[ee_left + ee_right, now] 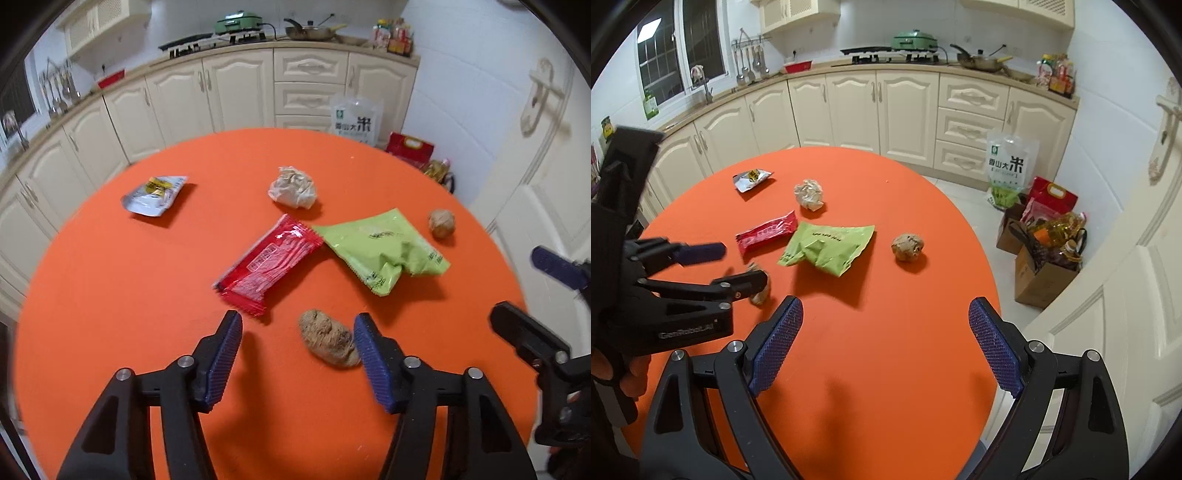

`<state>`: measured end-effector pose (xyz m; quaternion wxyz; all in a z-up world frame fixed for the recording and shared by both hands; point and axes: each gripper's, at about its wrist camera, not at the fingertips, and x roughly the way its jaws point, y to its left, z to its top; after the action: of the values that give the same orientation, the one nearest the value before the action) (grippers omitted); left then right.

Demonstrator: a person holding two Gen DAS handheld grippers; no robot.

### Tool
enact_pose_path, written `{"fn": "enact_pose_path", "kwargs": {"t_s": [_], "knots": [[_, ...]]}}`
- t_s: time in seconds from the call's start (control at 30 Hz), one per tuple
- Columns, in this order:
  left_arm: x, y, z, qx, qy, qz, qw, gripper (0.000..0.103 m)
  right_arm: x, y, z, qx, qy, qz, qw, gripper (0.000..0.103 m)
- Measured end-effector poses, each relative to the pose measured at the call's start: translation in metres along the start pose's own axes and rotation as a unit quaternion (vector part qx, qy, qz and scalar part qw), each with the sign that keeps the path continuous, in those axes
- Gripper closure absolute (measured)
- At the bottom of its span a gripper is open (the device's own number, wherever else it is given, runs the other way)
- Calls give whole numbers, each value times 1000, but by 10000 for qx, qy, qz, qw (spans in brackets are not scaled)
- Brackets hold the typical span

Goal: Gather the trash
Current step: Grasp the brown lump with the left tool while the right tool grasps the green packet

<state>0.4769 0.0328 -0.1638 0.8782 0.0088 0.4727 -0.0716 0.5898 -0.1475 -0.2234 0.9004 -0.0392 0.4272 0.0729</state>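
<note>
Trash lies scattered on a round orange table (110, 295): a red wrapper (269, 264), a green bag (380, 247), a white crumpled paper ball (293, 188), a silver pouch (155, 194) and a brown paper ball (441, 222). My left gripper (298, 325) is open just above the table, and a brown crumpled lump (328, 341) lies between its fingers, close to the right pad. The left pad stands well clear of the lump. My right gripper (886, 304) is open over bare table near the front edge, short of the green bag (827, 247) and the brown ball (907, 247).
Cream kitchen cabinets (849, 110) curve behind the table. On the floor to the right stand a rice bag (1010, 166), a red bag and a cardboard box (1041, 277) with bottles. A white door (1126, 258) is at the far right.
</note>
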Motion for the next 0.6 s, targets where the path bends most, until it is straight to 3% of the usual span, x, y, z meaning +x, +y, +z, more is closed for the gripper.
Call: {"fn": "enact_pose_path", "kwargs": {"t_s": [0.13, 0.3, 0.37, 0.6], "knots": [[11, -3, 10, 110, -43, -167, 9998, 76, 11, 1, 7, -35, -19, 76, 10000, 12], [12, 12, 9, 123, -145, -135, 9997, 79, 27, 18, 13, -345, 13, 203, 9992, 12], [8, 23, 8, 102, -174, -186, 9996, 89, 32, 28, 14, -516, 15, 234, 9984, 12], [-2, 48, -4, 42, -103, -205, 9997, 89, 56, 69, 26, -1230, 127, 170, 9922, 13]]}}
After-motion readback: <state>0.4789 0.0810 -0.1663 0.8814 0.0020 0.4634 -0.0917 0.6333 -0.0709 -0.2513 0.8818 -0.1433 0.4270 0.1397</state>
